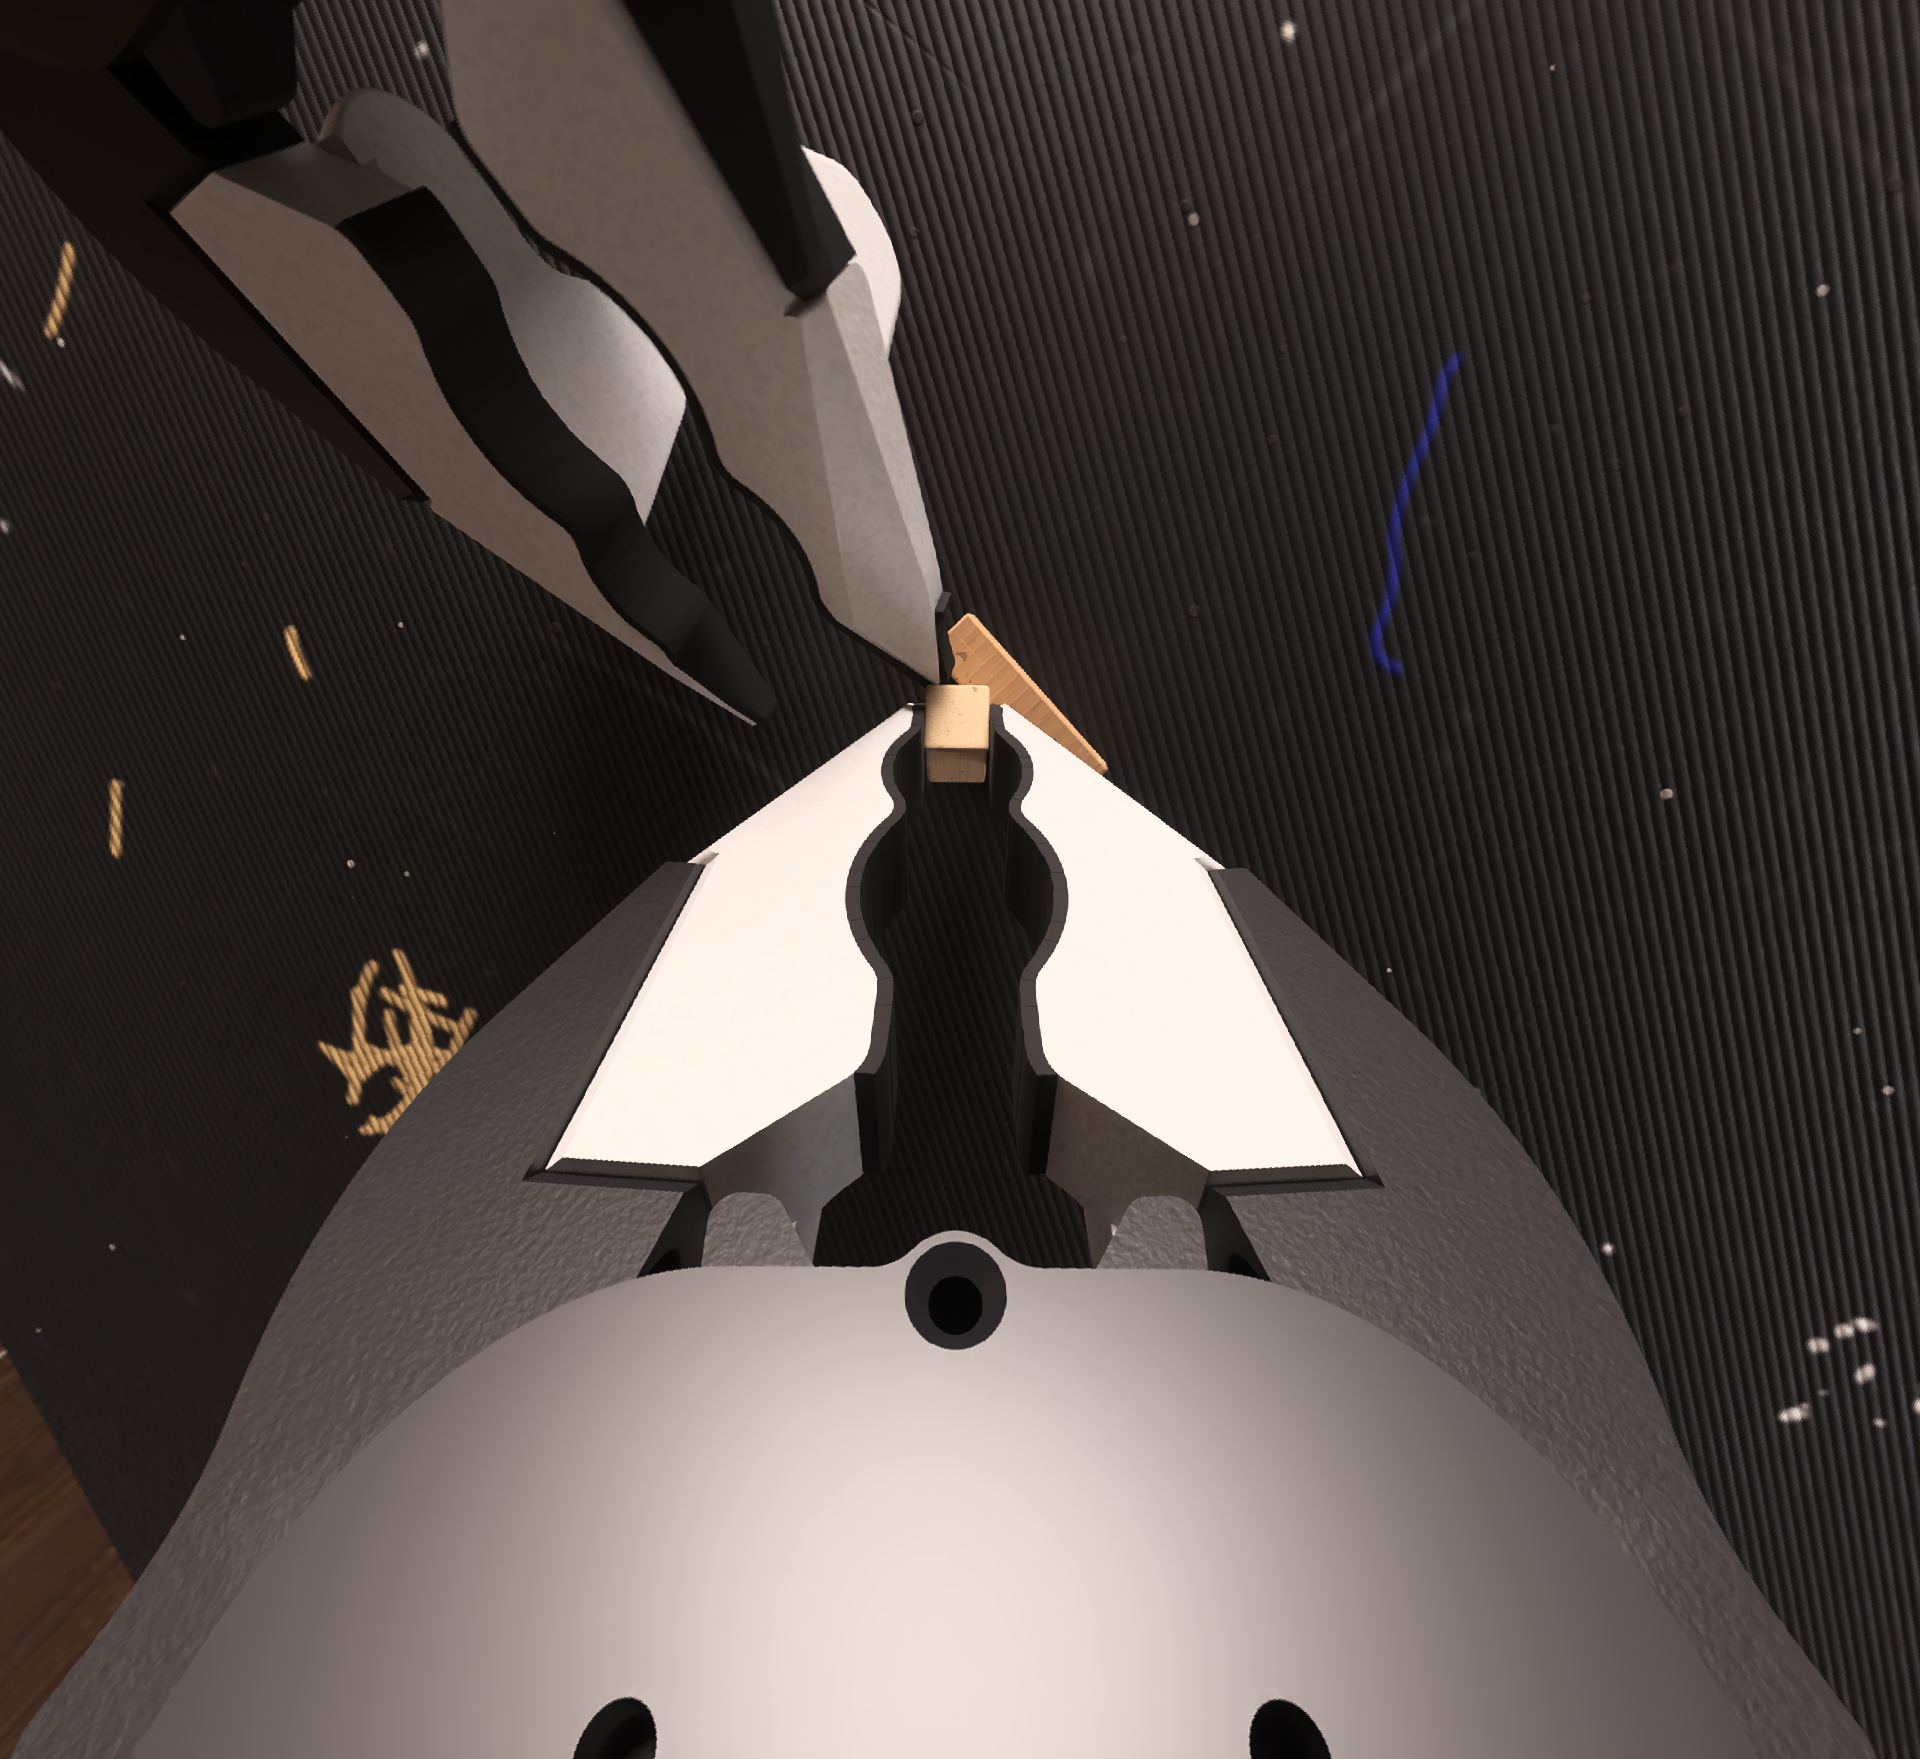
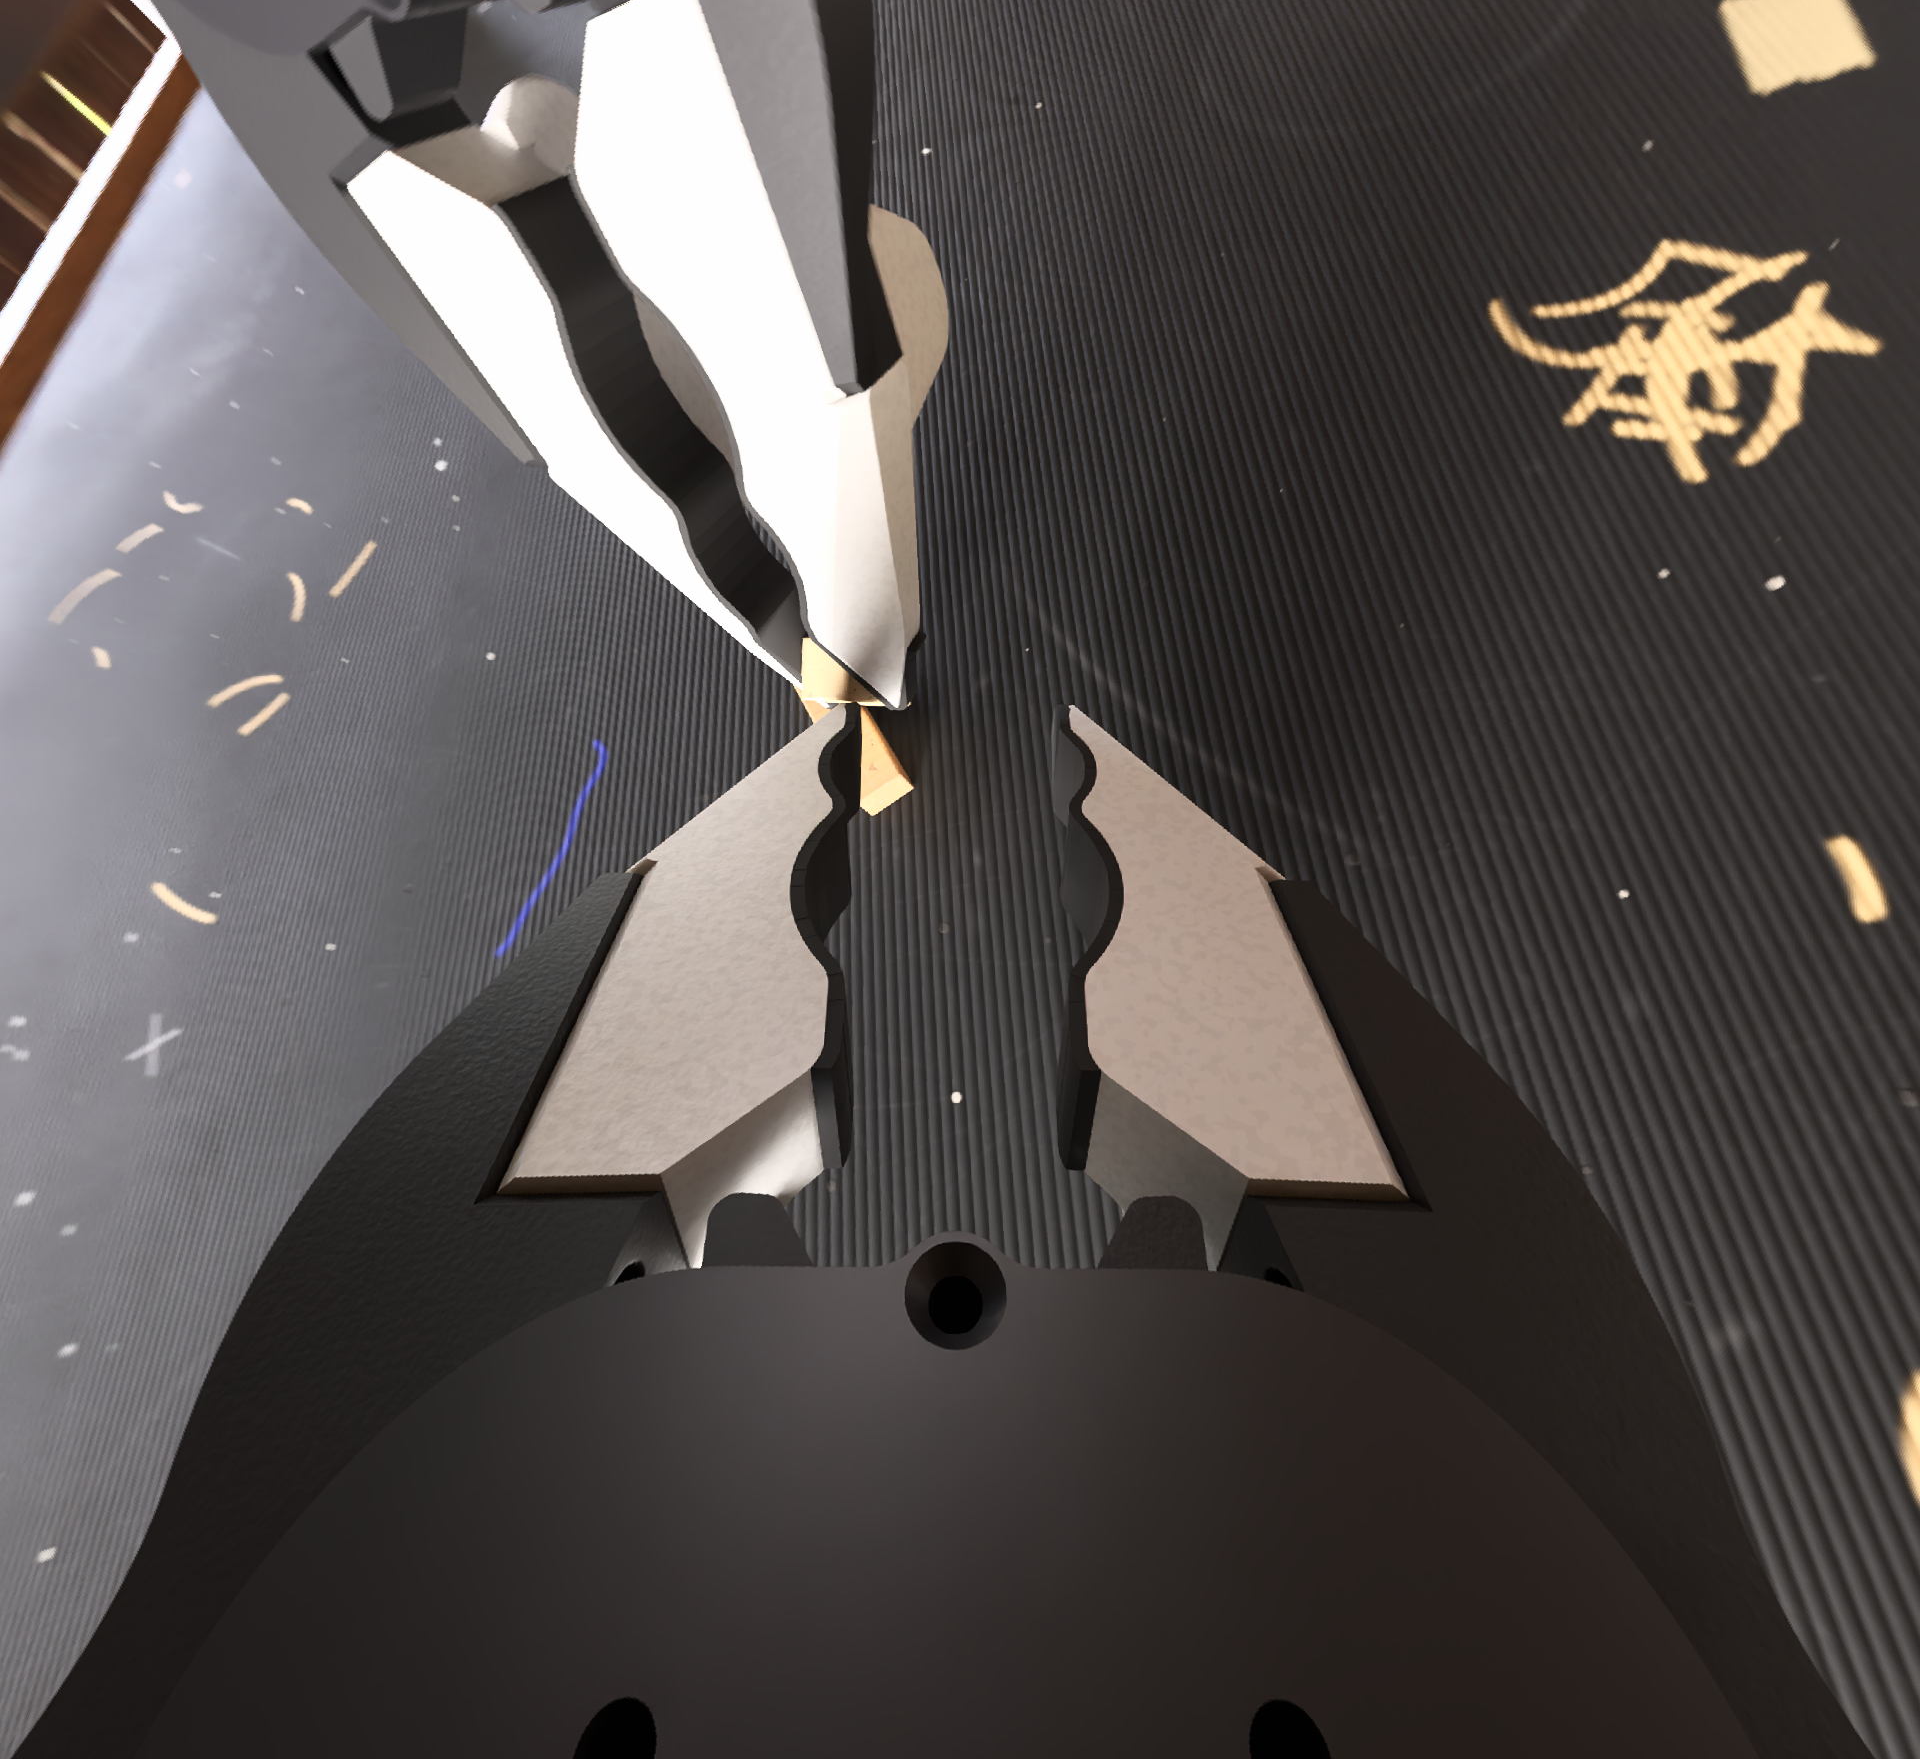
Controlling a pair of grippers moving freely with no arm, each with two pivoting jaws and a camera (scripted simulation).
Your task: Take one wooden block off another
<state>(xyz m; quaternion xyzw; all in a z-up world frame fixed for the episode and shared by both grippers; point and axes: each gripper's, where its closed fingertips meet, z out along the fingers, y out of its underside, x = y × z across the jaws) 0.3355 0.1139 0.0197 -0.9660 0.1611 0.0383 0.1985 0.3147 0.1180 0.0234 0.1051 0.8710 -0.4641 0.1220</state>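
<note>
Left gripper (image 1: 956, 735): fingertips pinched on a pale wooden block (image 1: 956, 745), held at the tips, evidently to pull it clear of its partner. Right gripper (image 2: 951, 722): fingers spread, one fingertip (image 2: 831, 733) just beside the flat tan block (image 2: 881, 779), which lies tilted on the dark ribbed desk (image 2: 1351, 670), probably to steady it. Blocks sit close together; whether they touch cannot be told.

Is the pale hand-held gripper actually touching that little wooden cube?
Touching. In the left wrist view, the left hand-held gripper has both fingertips pressed against opposite sides of the small pale block, with no gap showing on either side.
</note>
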